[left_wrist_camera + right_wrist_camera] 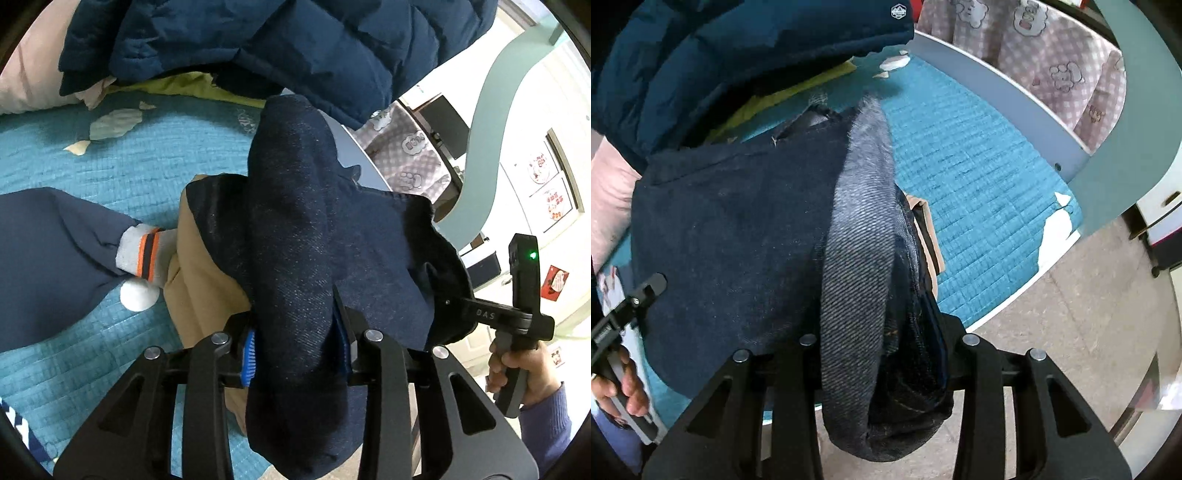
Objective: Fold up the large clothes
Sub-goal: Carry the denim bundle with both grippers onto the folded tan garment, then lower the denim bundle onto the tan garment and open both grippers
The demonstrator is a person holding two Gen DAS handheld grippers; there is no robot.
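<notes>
Dark blue jeans (314, 229) hang bunched between both grippers above a teal quilted mat (110, 158). My left gripper (297, 343) is shut on a thick fold of the denim, with blue pads on either side of the cloth. My right gripper (882, 354) is shut on another fold of the same jeans (738, 229), whose paler inside face (857, 229) shows. The right gripper also shows in the left wrist view (454, 302), clamped on the cloth's right edge. The left gripper's finger (650, 288) shows at the left of the right wrist view.
A blue puffer jacket (277, 40) lies at the back of the mat. A navy garment with a striped cuff (55, 258) lies left, tan trousers (199, 266) beneath the jeans. A white curved bed rail (997, 92) and checked curtain (1052, 55) stand right. Bare floor (1052, 332) lies beyond the mat's edge.
</notes>
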